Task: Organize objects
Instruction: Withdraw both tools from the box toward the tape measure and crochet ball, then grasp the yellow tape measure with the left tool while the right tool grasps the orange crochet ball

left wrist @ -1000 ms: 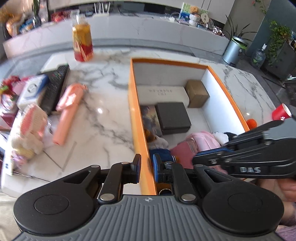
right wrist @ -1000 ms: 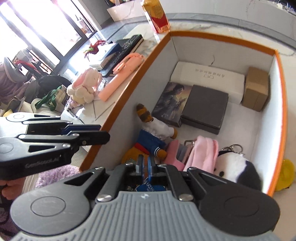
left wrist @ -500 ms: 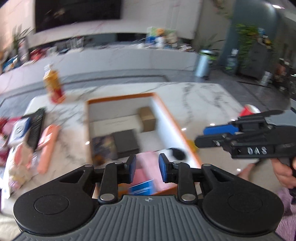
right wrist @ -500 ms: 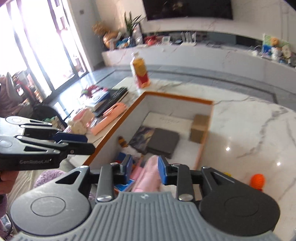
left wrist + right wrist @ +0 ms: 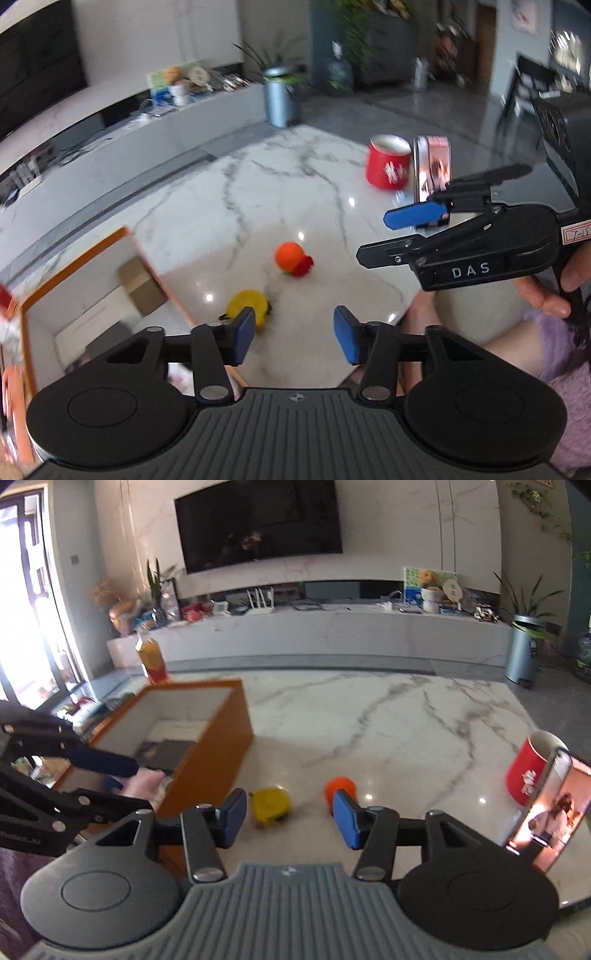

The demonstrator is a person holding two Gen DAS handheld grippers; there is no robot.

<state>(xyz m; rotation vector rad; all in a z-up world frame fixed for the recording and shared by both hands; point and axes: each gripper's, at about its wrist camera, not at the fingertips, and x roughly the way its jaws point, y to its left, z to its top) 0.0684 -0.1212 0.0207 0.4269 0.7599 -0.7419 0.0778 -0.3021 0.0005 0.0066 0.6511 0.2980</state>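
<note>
An orange box with white inside (image 5: 144,254) (image 5: 207,768) stands on the marble table and holds boxes and soft toys. To its right lie a yellow round object (image 5: 246,306) (image 5: 269,805) and an orange ball-like toy (image 5: 291,258) (image 5: 340,787). My left gripper (image 5: 294,334) is open and empty, above the table beside the box's right wall. My right gripper (image 5: 289,818) is open and empty, above the near table edge, with the yellow object and orange toy just beyond its fingertips. The right gripper also shows in the left wrist view (image 5: 413,218).
A red cup (image 5: 388,162) (image 5: 532,771) and a phone standing upright (image 5: 432,173) (image 5: 550,808) are at the table's right. A drink bottle (image 5: 151,661) stands behind the box. The left gripper's arm (image 5: 74,771) reaches over the box. A long cabinet runs along the far wall.
Both grippers have lifted out of the box, opened wide and swung to the right. The views now face the right part of the table instead of the box's inside.
</note>
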